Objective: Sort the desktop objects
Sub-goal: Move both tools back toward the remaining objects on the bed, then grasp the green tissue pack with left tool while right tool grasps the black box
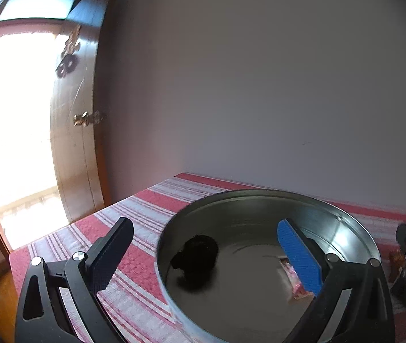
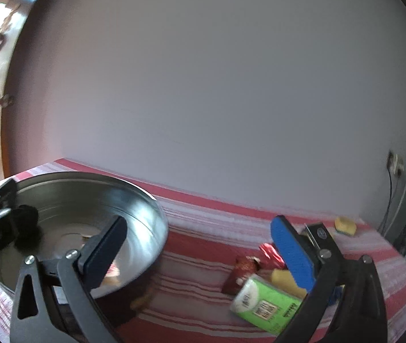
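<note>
A hair tie point(image 1: 198, 258) and a packet point(image 1: 293, 281) lie in the basin point(image 1: 260, 197) — snack wrappers point(image 2: 246, 268) on the tablecloth point(image 2: 197, 245) to its right

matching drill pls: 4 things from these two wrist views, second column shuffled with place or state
1. black bundle
2. green packet
3. yellow sponge
4. left gripper

a. far on the cloth, near the wall
b. inside the metal bowl
c. open, nothing between its fingers
d. lying on the striped cloth beside red wrappers

Pairs: 1-b, 2-d, 3-a, 4-c
</note>
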Demonstrator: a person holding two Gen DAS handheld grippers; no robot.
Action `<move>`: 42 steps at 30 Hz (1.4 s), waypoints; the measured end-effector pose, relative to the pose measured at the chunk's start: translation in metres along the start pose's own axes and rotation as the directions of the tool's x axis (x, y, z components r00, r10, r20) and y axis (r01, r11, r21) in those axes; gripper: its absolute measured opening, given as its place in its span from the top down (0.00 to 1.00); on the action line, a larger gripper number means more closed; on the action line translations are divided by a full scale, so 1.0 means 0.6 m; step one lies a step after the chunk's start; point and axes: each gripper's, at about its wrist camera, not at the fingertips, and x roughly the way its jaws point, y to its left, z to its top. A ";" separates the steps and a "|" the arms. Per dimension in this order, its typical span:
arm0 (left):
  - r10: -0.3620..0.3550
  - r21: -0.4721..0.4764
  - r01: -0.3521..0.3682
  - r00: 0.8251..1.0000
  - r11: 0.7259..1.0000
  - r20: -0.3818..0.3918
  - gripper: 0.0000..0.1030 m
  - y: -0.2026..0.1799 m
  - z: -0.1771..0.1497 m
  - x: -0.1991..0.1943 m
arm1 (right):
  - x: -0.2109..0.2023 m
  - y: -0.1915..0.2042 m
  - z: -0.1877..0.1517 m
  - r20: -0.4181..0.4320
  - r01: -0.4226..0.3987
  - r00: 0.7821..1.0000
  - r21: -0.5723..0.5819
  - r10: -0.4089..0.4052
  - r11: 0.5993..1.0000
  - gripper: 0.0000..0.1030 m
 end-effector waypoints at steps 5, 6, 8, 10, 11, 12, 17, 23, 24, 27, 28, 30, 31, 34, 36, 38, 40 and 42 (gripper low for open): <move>-0.065 -0.002 0.065 0.998 0.998 -0.004 0.01 -0.025 -0.006 -0.023 | 0.003 -0.055 -0.005 -0.017 0.048 0.999 0.044 -0.047 0.998 0.01; -0.076 0.001 0.076 0.997 0.997 -0.006 0.01 -0.030 -0.006 -0.027 | 0.005 -0.063 -0.007 -0.015 0.066 0.998 0.040 -0.065 0.997 0.01; -0.106 0.006 0.106 0.994 0.994 -0.009 0.01 -0.044 -0.009 -0.037 | 0.006 -0.081 -0.010 -0.012 0.096 0.995 0.032 -0.095 0.995 0.01; -0.151 0.018 0.151 0.989 0.988 -0.012 0.01 -0.063 -0.012 -0.049 | 0.013 -0.101 -0.014 -0.011 0.117 0.993 0.028 -0.117 0.993 0.01; -0.168 0.024 0.168 0.986 0.985 -0.015 0.01 -0.069 -0.014 -0.054 | 0.014 -0.115 -0.016 -0.012 0.129 0.992 0.026 -0.129 0.991 0.01; -0.184 0.034 0.185 0.983 0.982 -0.019 0.01 -0.079 -0.016 -0.059 | 0.017 -0.130 -0.018 -0.015 0.140 0.990 0.028 -0.140 0.990 0.01; -0.271 0.093 0.273 0.962 0.957 -0.038 0.01 -0.138 -0.029 -0.083 | 0.037 -0.212 -0.026 -0.066 0.185 0.981 0.079 -0.180 0.980 0.01; -0.389 0.196 0.407 0.913 0.892 -0.127 0.01 -0.212 -0.044 -0.092 | 0.063 -0.290 -0.036 -0.145 0.175 0.977 0.137 -0.155 0.975 0.01; -0.402 0.216 0.426 0.904 0.879 -0.146 0.01 -0.222 -0.047 -0.093 | 0.066 -0.296 -0.038 -0.149 0.173 0.977 0.139 -0.152 0.975 0.01; -0.466 0.252 0.518 0.851 0.817 -0.241 0.01 -0.264 -0.058 -0.088 | 0.074 -0.312 -0.036 -0.151 0.152 0.980 0.130 -0.132 0.980 0.01; -0.485 0.253 0.548 0.831 0.798 -0.272 0.01 -0.277 -0.061 -0.087 | 0.078 -0.316 -0.036 -0.153 0.136 0.981 0.126 -0.117 0.983 0.01; -0.508 0.257 0.598 0.791 0.759 -0.343 0.01 -0.307 -0.068 -0.076 | 0.093 -0.324 -0.036 -0.159 0.092 0.985 0.115 -0.073 0.989 0.01; -0.508 0.261 0.609 0.780 0.749 -0.365 0.01 -0.319 -0.071 -0.071 | 0.101 -0.325 -0.036 -0.164 0.078 0.985 0.104 -0.060 0.992 0.01; -0.488 0.314 0.619 0.773 0.720 -0.405 0.01 -0.356 -0.080 -0.066 | 0.122 -0.326 -0.038 -0.184 0.033 0.983 0.070 -0.020 0.997 0.01; -0.483 0.345 0.631 0.765 0.695 -0.426 0.01 -0.378 -0.085 -0.068 | 0.137 -0.325 -0.039 -0.209 0.029 0.978 0.051 -0.018 0.998 0.01; -0.476 0.367 0.641 0.757 0.674 -0.447 0.01 -0.396 -0.090 -0.067 | 0.152 -0.327 -0.041 -0.242 0.025 0.970 0.044 -0.014 0.999 0.01; -0.455 0.381 0.633 0.762 0.674 -0.461 0.01 -0.408 -0.093 -0.060 | 0.165 -0.332 -0.042 -0.270 0.028 0.963 0.048 -0.014 0.998 0.01; -0.430 0.368 0.625 0.760 0.688 -0.487 0.01 -0.416 -0.094 -0.044 | 0.181 -0.344 -0.045 -0.295 0.021 0.956 0.066 0.000 0.998 0.01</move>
